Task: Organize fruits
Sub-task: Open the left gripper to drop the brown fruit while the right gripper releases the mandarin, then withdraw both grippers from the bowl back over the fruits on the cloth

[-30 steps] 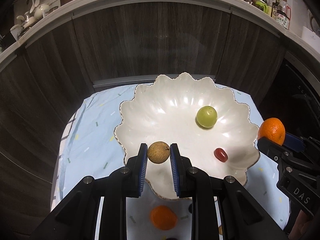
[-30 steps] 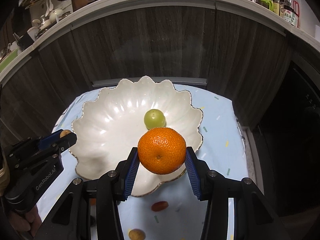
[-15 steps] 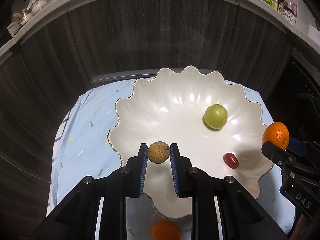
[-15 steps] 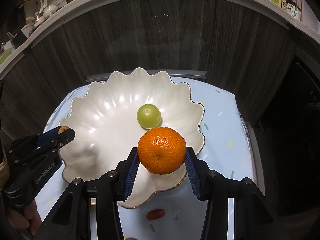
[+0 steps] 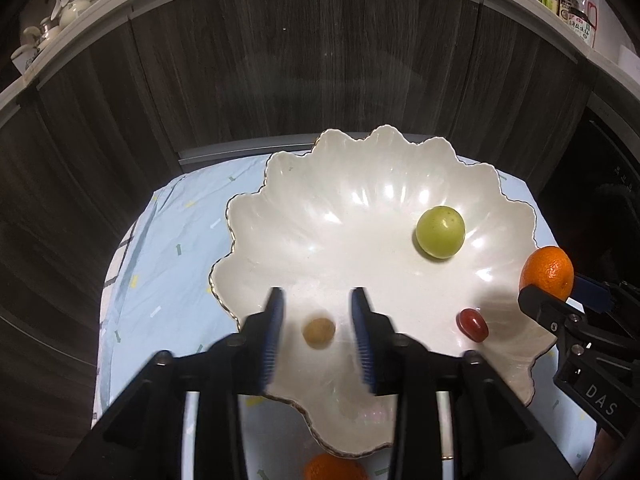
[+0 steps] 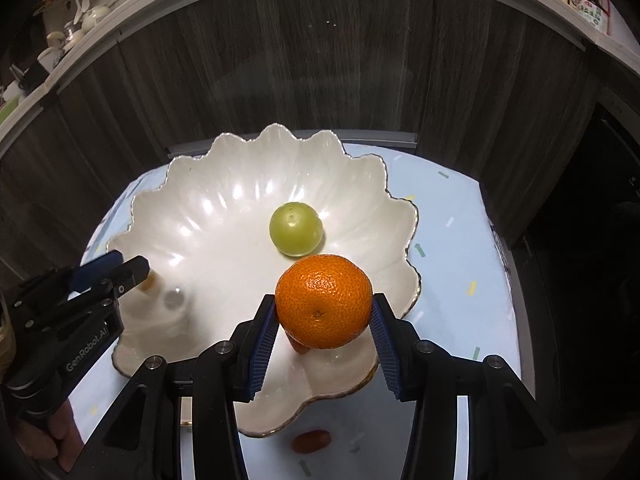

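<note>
Fruits going into the scalloped bowl [image 5: 360, 184]

Left hand-held gripper [image 5: 318, 320] is gaping over a brown fruit [image 5: 318, 332] (blurred); right hand-held gripper [image 6: 324, 326] is clamping a tangerine [image 6: 324, 300].

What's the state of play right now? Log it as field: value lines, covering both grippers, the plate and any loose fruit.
left gripper: open, above the brown fruit
brown fruit: blurred, between the fingers, not gripped
right gripper: shut on the orange, over the plate's near edge
plate: white, scalloped, on a light blue cloth
in plate: green fruit, red fruit
on cloth: second orange
</note>
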The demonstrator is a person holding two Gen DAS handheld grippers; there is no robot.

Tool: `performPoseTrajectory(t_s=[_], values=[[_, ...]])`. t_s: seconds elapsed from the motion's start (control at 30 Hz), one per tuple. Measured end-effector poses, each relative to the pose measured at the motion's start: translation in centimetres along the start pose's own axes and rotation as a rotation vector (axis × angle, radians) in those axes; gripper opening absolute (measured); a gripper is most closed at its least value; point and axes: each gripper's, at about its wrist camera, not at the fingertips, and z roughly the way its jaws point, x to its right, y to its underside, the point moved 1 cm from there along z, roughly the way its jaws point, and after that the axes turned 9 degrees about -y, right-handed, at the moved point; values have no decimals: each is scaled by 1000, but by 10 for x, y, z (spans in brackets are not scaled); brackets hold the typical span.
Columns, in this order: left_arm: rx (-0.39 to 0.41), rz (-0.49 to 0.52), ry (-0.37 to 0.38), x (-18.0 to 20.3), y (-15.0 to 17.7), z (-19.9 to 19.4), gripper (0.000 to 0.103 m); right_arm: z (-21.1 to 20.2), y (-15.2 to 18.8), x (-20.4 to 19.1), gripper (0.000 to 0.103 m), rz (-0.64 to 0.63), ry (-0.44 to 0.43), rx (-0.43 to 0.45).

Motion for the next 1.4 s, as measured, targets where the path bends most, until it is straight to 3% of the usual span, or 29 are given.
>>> performPoseTrajectory(t_s=[0.17, 0.3, 0.4, 0.53, 0.97, 1.4], values=[[-6, -1, -6, -1, 2, 1, 46, 3, 1, 0, 51, -4, 22, -10], [1, -3, -11, -2, 3, -2, 56, -2, 1, -1, 73, -9, 42, 19], [5, -1, -18, -2, 3, -5, 58, -8, -1, -2, 73, -15, 52, 37], [21, -16, -40, -5, 3, -11, 68, -12, -3, -2, 78, -15, 65, 43], [70, -29, -53, -15, 3, -48, 80, -43, 1, -10, 80, -10, 83, 92], [105, -28, -57, -20, 10, -84, 81, -75, 12, -16, 80, 1, 76, 127]])
